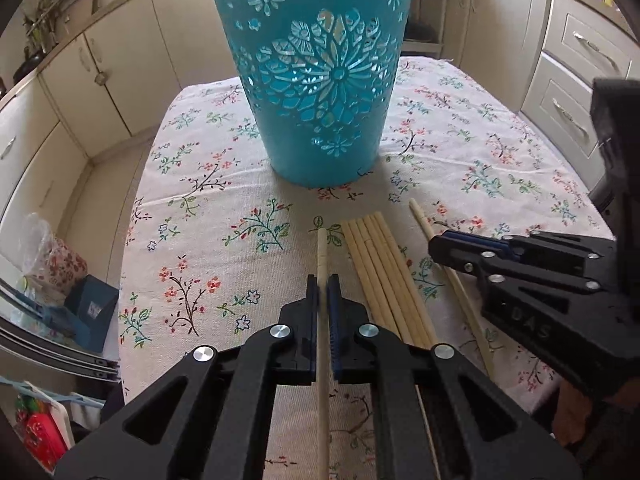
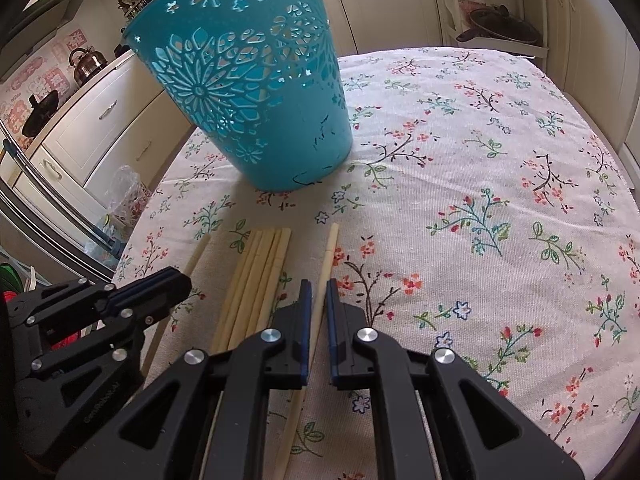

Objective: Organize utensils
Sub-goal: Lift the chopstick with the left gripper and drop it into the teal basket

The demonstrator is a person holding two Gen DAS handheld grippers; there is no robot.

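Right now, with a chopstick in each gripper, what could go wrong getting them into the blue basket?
1. The left gripper and right gripper each pinch a single chopstick with a long end free; it may pivot or slip.
2. The blue basket is tall and looks light; a chopstick catching its rim could tip it.
3. The grippers sit close together and could collide.
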